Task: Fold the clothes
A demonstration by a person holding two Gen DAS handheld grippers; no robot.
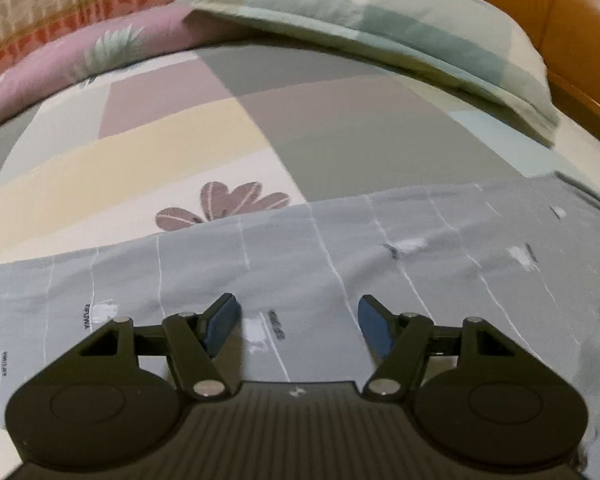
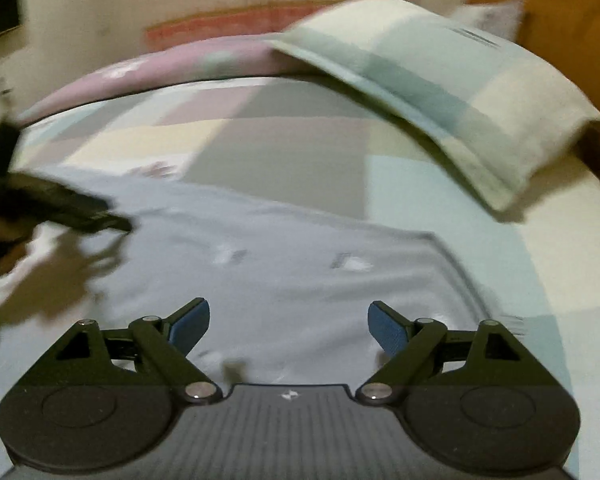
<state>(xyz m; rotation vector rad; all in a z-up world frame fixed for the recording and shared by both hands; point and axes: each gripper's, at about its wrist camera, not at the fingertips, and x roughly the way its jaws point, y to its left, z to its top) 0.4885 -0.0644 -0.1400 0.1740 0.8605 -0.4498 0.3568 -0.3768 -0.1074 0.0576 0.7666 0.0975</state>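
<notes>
A grey garment (image 1: 340,248) with thin white lines and small printed marks lies spread flat on the bed. It also shows in the right wrist view (image 2: 284,256), blurred. My left gripper (image 1: 298,320) is open and empty, just above the garment's near part. My right gripper (image 2: 288,324) is open and empty over the garment. The left gripper also shows in the right wrist view (image 2: 64,208) as a dark blurred shape at the left, over the garment's left part.
A patchwork bedsheet (image 1: 180,128) covers the bed. A green and cream checked pillow (image 1: 400,24) lies at the back right, also in the right wrist view (image 2: 460,92). A pink quilt roll (image 1: 80,56) lies at the back left. An orange wooden headboard (image 1: 540,0) stands behind the pillow.
</notes>
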